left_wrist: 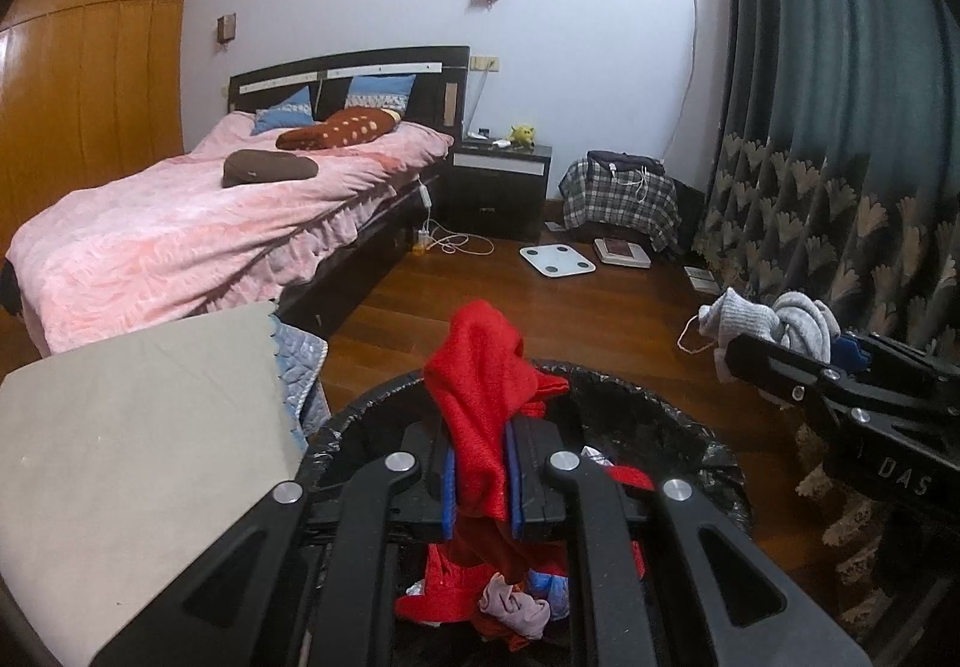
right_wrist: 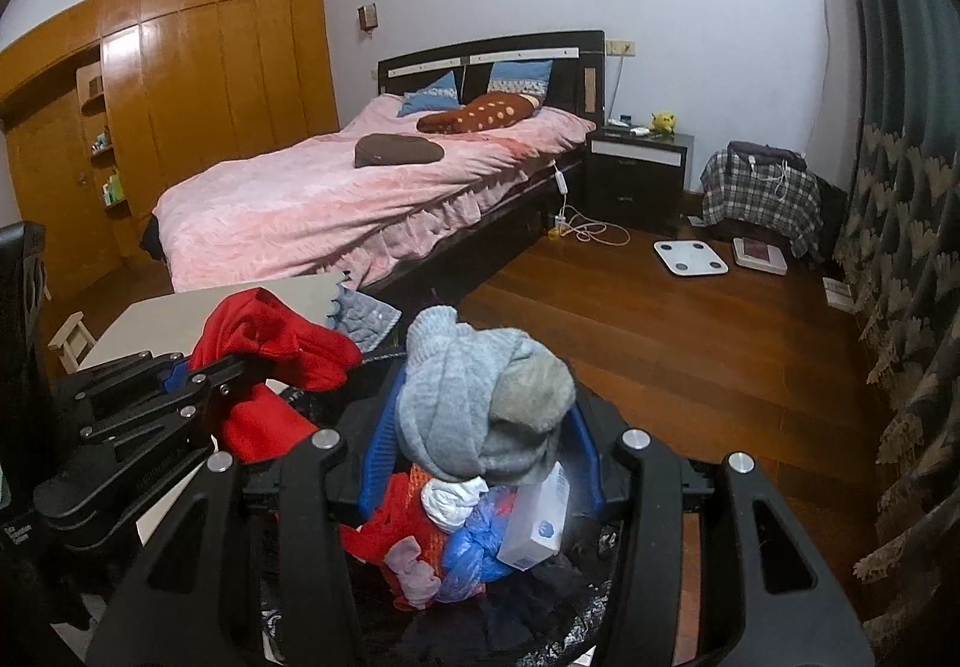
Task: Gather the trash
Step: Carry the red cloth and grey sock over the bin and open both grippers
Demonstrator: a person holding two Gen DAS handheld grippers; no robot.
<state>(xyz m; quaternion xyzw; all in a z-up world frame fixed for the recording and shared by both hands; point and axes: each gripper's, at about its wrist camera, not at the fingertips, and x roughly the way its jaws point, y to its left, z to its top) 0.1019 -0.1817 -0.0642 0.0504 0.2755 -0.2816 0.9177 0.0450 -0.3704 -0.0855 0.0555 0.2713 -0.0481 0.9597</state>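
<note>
My left gripper (left_wrist: 480, 451) is shut on a red cloth (left_wrist: 480, 361), whose top stands above the blue pads while its tail hangs down into the bin. The bin (left_wrist: 678, 415) has a black liner and sits right under both grippers. My right gripper (right_wrist: 483, 445) is shut on a bundle of grey knit cloth (right_wrist: 480, 397) above the same bin (right_wrist: 606, 541). Inside lie red fabric (right_wrist: 396, 529), a blue plastic bag (right_wrist: 474, 547), a white box (right_wrist: 537, 517) and a pink scrap (right_wrist: 414, 571). Each gripper shows in the other's view: the right gripper (left_wrist: 774, 367) and the left gripper (right_wrist: 204, 373).
A grey-topped table (left_wrist: 138, 427) stands close on the left of the bin. Behind it is a bed with a pink cover (left_wrist: 210, 223). A nightstand (left_wrist: 501, 187), a white scale (left_wrist: 557, 259) and a plaid-covered pile (left_wrist: 621, 199) sit on the wooden floor. A dark curtain (left_wrist: 840, 127) hangs on the right.
</note>
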